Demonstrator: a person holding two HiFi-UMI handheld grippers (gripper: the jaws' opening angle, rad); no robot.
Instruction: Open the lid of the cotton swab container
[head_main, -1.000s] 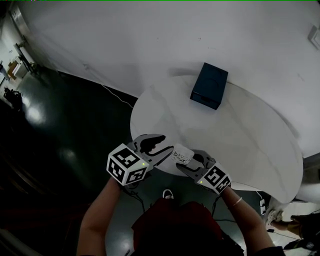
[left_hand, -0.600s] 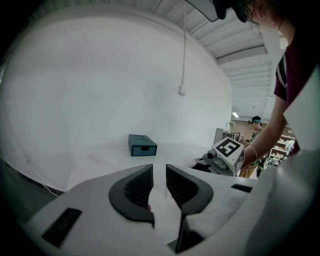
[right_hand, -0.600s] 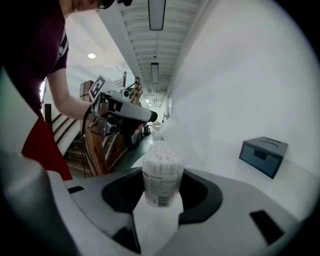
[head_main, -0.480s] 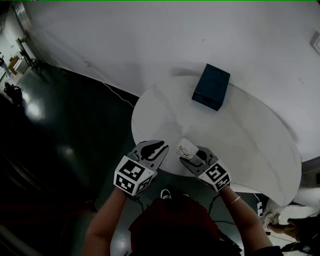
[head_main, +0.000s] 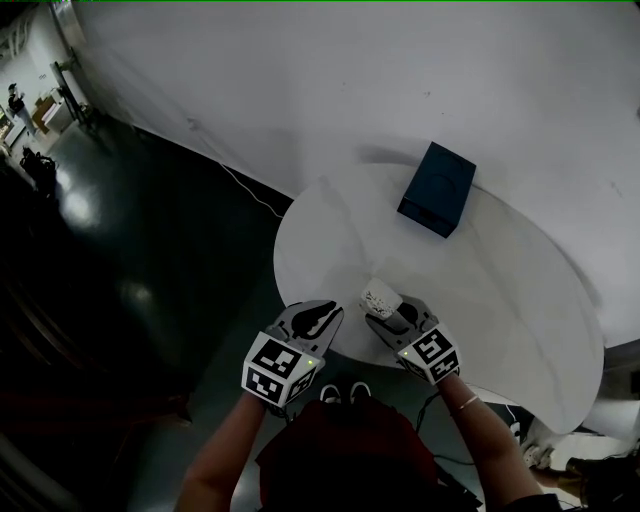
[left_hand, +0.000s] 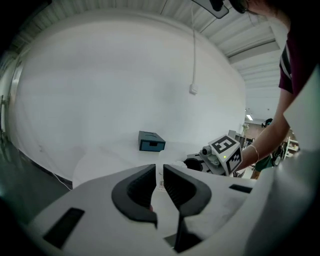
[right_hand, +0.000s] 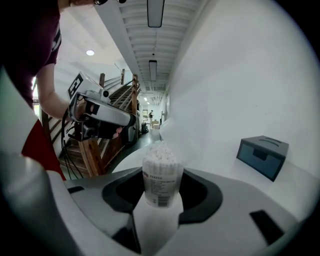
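Note:
The cotton swab container (right_hand: 161, 175), a clear tube with a printed label, stands upright between the jaws of my right gripper (right_hand: 161, 192), which is shut on it. White swab tips show bare at its top, and I see no lid on it. In the head view the container (head_main: 381, 298) is over the near edge of the round white table (head_main: 480, 270), held by the right gripper (head_main: 385, 312). My left gripper (head_main: 322, 318) hangs a little to its left, apart from it. Its jaws (left_hand: 159, 182) are closing to a narrow slit with nothing visible between them.
A dark blue box (head_main: 438, 188) sits at the far side of the table, against the white wall. Dark floor lies to the left of the table, with a cable running along the wall's foot. Wooden stairs show behind the left gripper (right_hand: 102, 117).
The left gripper has pulled back left from the container's top and its jaws have narrowed from wide to nearly closed. The right gripper keeps the container and has shifted slightly onto the table.

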